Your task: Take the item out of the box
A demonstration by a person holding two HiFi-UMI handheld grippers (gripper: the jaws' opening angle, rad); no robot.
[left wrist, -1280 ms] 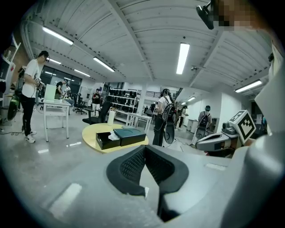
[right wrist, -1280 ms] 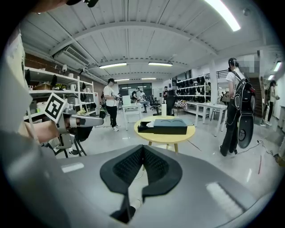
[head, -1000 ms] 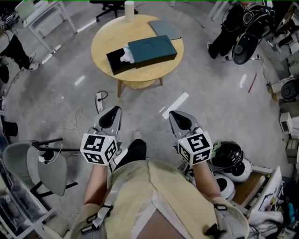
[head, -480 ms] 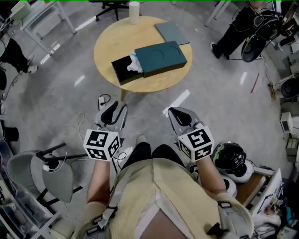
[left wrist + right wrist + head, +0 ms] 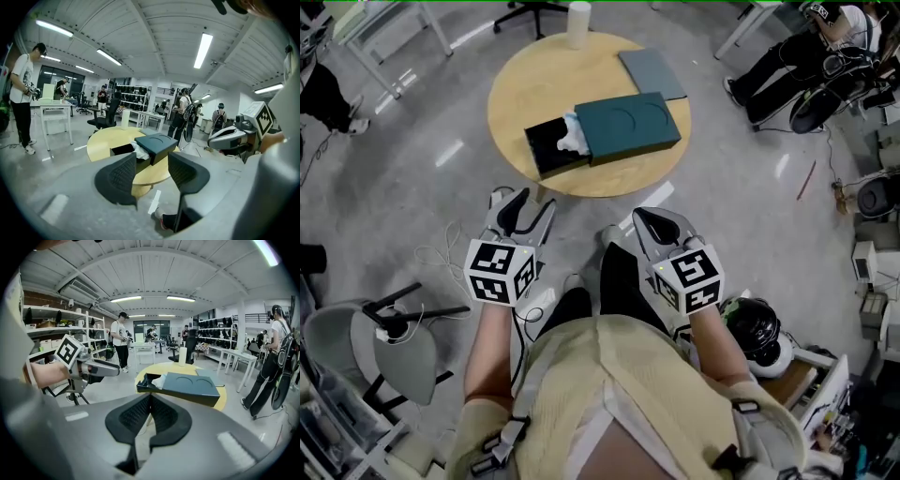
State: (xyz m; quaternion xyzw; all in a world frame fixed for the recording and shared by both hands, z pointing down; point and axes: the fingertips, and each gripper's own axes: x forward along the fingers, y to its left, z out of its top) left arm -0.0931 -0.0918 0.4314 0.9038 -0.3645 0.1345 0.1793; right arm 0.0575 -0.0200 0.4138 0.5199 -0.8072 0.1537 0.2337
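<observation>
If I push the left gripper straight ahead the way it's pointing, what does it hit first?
The left gripper, jaws opening with nothing between them, would probably meet the near edge of the round table, or the open drawer of the box just beyond; height is unclear.

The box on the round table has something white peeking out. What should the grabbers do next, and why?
Probably bring the left gripper forward to the table. Its jaws are opening with nothing between them, it hangs short of the table, and the white item shows at the open end of the box on that side. The right gripper has its jaws together.
</observation>
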